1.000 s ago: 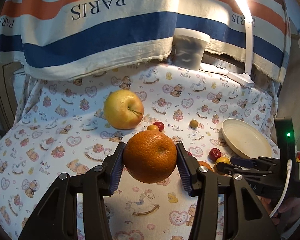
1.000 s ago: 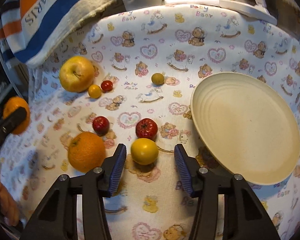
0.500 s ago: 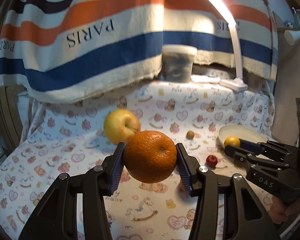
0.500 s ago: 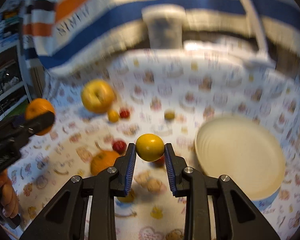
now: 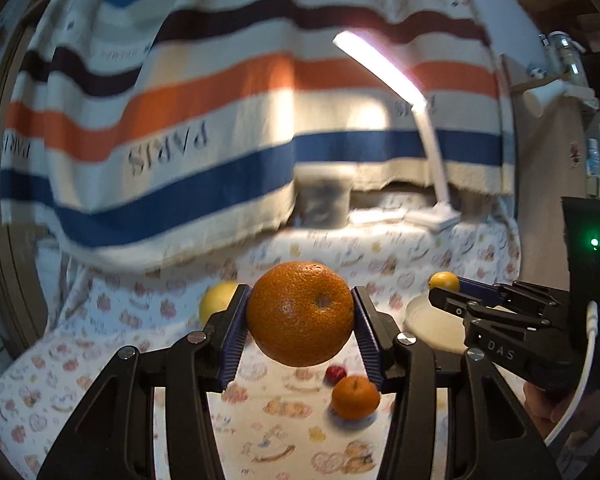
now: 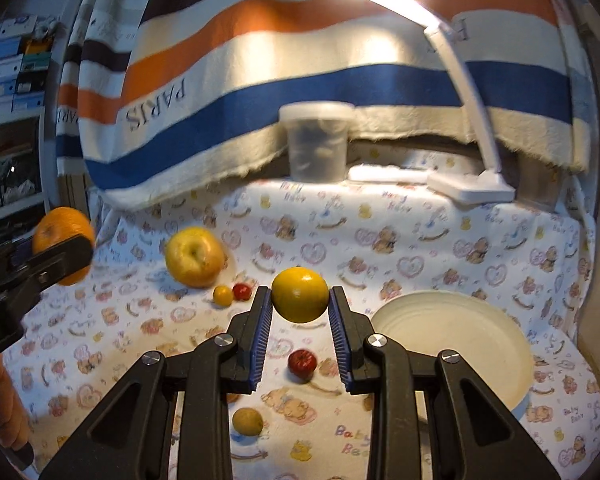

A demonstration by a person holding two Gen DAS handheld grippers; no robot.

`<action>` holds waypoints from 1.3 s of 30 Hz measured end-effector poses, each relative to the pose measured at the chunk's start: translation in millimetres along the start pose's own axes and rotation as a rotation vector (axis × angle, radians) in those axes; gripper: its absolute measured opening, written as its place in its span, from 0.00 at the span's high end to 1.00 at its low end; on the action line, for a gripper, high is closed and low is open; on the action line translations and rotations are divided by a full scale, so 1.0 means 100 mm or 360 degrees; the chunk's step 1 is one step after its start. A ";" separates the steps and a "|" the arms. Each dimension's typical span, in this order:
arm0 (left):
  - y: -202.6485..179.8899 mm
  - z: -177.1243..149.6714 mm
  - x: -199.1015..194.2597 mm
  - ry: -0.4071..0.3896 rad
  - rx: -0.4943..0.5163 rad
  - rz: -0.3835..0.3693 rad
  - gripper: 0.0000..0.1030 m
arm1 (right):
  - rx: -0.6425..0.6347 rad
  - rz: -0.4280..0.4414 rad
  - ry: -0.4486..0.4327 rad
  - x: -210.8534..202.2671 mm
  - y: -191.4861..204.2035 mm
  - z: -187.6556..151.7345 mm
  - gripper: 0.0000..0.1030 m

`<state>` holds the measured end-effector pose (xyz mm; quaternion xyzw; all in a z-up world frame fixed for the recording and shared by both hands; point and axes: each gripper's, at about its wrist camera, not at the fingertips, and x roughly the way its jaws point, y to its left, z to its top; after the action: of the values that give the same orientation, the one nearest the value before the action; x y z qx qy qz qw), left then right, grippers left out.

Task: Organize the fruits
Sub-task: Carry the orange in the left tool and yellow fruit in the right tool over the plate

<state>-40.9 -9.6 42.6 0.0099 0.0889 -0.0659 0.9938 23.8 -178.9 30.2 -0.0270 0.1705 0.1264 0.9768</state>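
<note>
Left gripper (image 5: 300,316) clamped on a big orange (image 5: 300,313), blue ribbed pads (image 5: 236,328) pressed into its dimpled, pebbly rind on both sides, the round fruit held in the air above the cloth (image 5: 100,344). Right gripper (image 6: 299,300) closed round a small yellow fruit (image 6: 299,294), smooth-skinned and glossy, nearly a ball, lifted clear of the table; jaws drawn in during the last moment and now narrow, ribbed pads (image 6: 262,320) tight against the fruit. Below, soft white cotton printed with bears and hearts. On it, at the right, a wide shallow cream plate (image 6: 460,344) with faint rings, matte and bare. Farther back to the left, a large yellow apple (image 6: 194,256), waxy, its stem dimple turned to the camera, with a tiny yellow ball (image 6: 223,295) and a tiny red one (image 6: 242,291) side by side near it. Nearer, between the right gripper's black arms, a small red fruit (image 6: 302,363) and a dull tan one (image 6: 247,421). In the left view, a second, smaller orange (image 5: 355,397) lying on the cloth beside a red fruit. Behind, a thick woven striped blanket (image 6: 300,80), a cloudy plastic tub (image 6: 318,142) and a slim white lamp (image 6: 472,92), lit.
</note>
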 end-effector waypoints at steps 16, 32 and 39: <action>-1.00 0.39 0.86 0.0172 0.0014 -0.0371 0.53 | 0.0155 -0.0359 -0.0280 -0.56 -1.07 0.32 0.71; -1.81 -0.26 1.87 0.0945 0.0042 -0.0530 0.53 | 0.0545 -0.0231 0.0571 0.17 -1.82 -0.08 0.71; -1.86 -0.37 1.88 0.1001 0.0115 -0.0537 0.53 | 0.0551 -0.0216 0.0784 0.36 -1.85 -0.26 0.71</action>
<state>110.9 -217.2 -28.6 0.0499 0.3883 -0.2258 0.8920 95.3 -351.2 -4.7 0.0988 0.4189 0.0195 0.9024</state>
